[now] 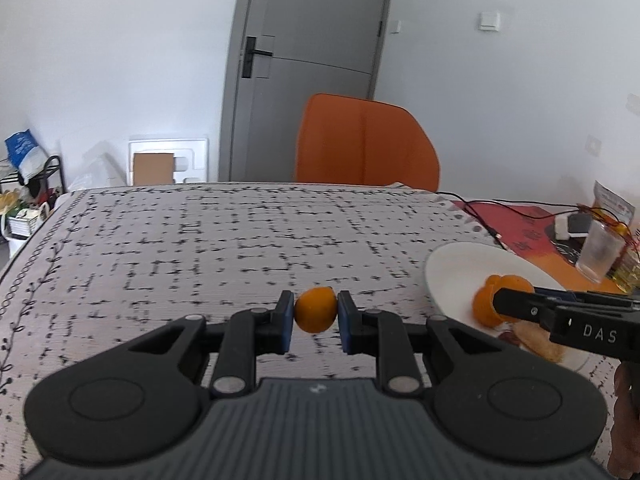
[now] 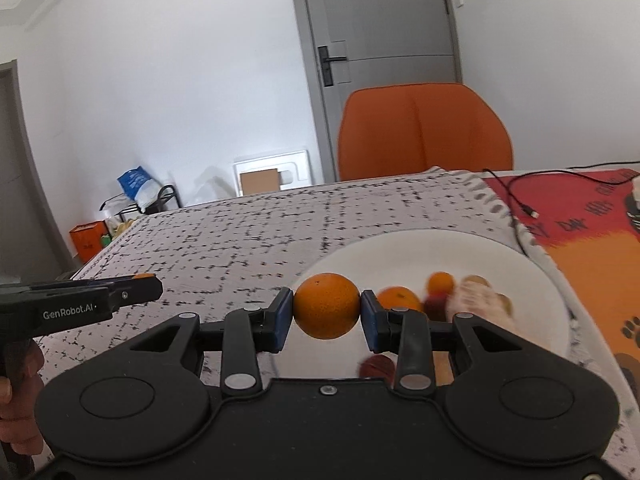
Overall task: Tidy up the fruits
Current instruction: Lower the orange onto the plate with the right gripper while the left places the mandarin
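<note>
Left gripper (image 1: 316,314): clamped on a small orange fruit (image 1: 316,310), maybe a kumquat or mini tangerine, pinched btwn blue pads (image 1: 285,322); held above the tablecloth, left of the plate.
Right gripper (image 2: 327,312): clamped on a round orange (image 2: 327,306), bigger than the left one, pads pressing both sides; held over the near-left part of the plate.
Plate (image 2: 400,252): white, round, on the table's right side, partly on the patterned cloth, w/ its right edge next to a red-orange mat (image 2: 580,216).
On plate: another orange (image 2: 398,298), a smaller orange fruit (image 2: 440,282), a pale tan fruit (image 2: 476,300), something dark red by them and a reddish round fruit (image 2: 376,366) near the front rim; blurred, kinds unclear.
Tablecloth (image 1: 200,240): white w/ black dashed grid print.
Background: orange chair (image 1: 364,144) at the far table edge, grey door (image 1: 312,60) behind it.
Far right, left-wrist view: clear glass (image 1: 598,254) on the mat, black cable (image 2: 516,196) near it.
</note>
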Available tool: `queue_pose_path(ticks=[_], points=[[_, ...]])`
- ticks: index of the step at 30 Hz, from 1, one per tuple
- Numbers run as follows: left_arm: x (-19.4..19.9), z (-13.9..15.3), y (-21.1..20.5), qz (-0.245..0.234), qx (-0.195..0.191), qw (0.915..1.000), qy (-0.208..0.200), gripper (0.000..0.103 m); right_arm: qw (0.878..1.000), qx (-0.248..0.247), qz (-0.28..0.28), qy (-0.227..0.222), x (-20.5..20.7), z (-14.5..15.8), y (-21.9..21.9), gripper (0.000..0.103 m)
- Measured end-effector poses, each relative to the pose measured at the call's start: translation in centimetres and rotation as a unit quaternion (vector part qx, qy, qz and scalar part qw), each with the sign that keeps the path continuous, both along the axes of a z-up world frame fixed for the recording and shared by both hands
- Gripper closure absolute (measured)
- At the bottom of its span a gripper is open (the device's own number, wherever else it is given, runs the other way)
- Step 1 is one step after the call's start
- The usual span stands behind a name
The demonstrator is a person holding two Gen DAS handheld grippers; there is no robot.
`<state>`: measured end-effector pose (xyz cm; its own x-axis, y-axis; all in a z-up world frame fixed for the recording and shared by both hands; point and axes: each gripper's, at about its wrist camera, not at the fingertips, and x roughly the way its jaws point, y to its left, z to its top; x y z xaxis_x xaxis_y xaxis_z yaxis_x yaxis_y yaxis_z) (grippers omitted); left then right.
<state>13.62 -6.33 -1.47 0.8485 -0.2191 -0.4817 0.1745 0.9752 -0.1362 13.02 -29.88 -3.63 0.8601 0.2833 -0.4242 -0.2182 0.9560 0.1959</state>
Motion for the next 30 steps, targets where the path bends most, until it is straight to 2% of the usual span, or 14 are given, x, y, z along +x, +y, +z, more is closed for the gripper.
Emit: queue_pose_path(ticks=[13, 15, 16, 18, 30], points=[[0.2, 0.0, -4.1, -0.043, 0.012, 0.9990, -0.001, 0.082, 1.000, 0.008, -0.025, 0.011, -2.0, -1.3, -3.2, 0.068], [0.3, 0.0, -4.6, -0.048, 0.014, 0.9988, 0.000, 0.082, 1.000, 0.010, -0.018, 0.012, -2.3, -1.5, -3.5, 0.066], [0.3, 0.0, -4.9, -0.050, 0.015, 0.9986, 0.000, 0.082, 1.000, 0.011, -0.014, 0.009, -2.5, -1.5, -3.7, 0.060], [0.4, -0.1, -5.5, -0.056, 0.018, 0.9983, 0.000, 0.082, 1.000, 0.010, -0.019, -0.004, -2.9, -1.4, -4.0, 0.055], [1.1, -0.3, -9.3, -0.095, 0.034, 0.9949, 0.000, 0.082, 0.999, 0.029, -0.029, -0.007, -3.6, -1.5, -6.3, 0.055]])
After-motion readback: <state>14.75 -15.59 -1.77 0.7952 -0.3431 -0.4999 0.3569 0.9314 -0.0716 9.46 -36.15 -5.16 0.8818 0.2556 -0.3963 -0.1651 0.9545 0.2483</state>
